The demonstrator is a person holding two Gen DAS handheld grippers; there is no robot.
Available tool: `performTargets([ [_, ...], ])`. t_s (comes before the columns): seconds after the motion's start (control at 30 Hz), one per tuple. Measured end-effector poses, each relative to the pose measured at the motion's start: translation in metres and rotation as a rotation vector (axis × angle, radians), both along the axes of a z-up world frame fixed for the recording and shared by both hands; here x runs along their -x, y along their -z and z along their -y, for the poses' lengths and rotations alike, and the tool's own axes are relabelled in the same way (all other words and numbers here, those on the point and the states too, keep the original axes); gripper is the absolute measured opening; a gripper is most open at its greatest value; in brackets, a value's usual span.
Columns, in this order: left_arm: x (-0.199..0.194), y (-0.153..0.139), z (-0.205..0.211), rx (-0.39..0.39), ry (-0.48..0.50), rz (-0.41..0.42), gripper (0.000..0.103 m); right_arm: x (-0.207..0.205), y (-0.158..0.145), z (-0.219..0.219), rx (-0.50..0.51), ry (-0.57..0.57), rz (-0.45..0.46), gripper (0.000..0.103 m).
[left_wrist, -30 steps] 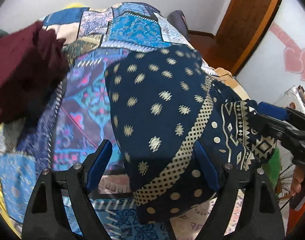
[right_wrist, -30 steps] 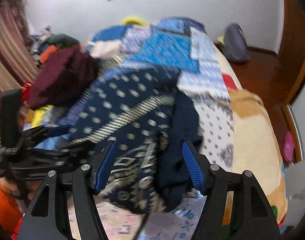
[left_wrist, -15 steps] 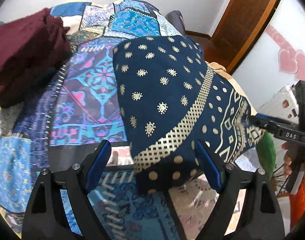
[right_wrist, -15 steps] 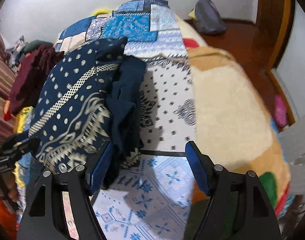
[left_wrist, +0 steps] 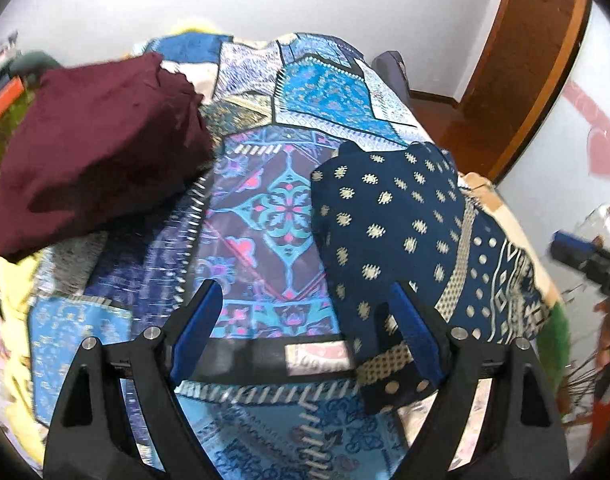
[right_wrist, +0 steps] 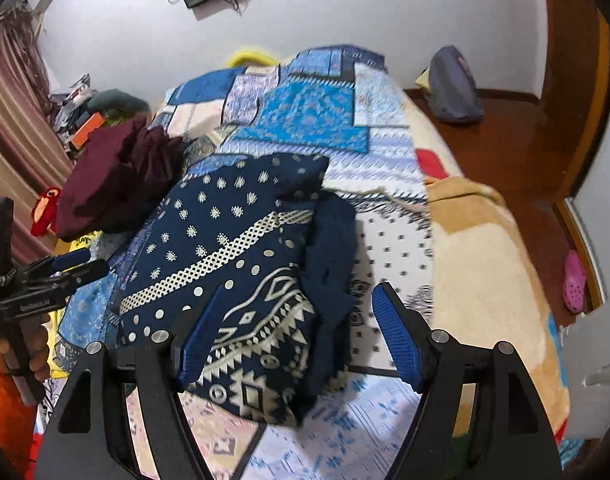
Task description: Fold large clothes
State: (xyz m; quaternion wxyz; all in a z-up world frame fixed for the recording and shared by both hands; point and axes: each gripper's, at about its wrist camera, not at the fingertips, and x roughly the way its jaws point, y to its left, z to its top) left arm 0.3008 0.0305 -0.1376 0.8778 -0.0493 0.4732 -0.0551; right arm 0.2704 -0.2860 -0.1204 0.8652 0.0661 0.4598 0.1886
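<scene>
Navy patterned garment lies folded on the patchwork bedspread, beside a maroon cloth heap, while the left gripper and the right gripper both hover over its near edge with jaws spread, gripping nothing.

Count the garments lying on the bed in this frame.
2: the navy patterned garment folded near the bed's front edge, and the maroon garment bunched to its left. Others may be hidden.
</scene>
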Motion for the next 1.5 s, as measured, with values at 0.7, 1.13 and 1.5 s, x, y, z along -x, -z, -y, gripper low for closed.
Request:
performTargets([
  [0.7, -0.091, 0.089, 0.018, 0.552, 0.1, -0.323, 0.087, -0.085, 0.115, 0.005, -0.39, -0.08, -0.447, 0.078],
  [1.13, -0.079, 0.074, 0.016, 0.573, 0.113, -0.285, 0.059, -0.05, 0.087, -0.002, -0.448, -0.107, -0.361, 0.034],
  [1.5, -0.051, -0.063, -0.016, 0.466, 0.181, -0.027, 0.055, -0.028, -0.04, -0.05, -0.388, -0.225, -0.115, 0.03],
])
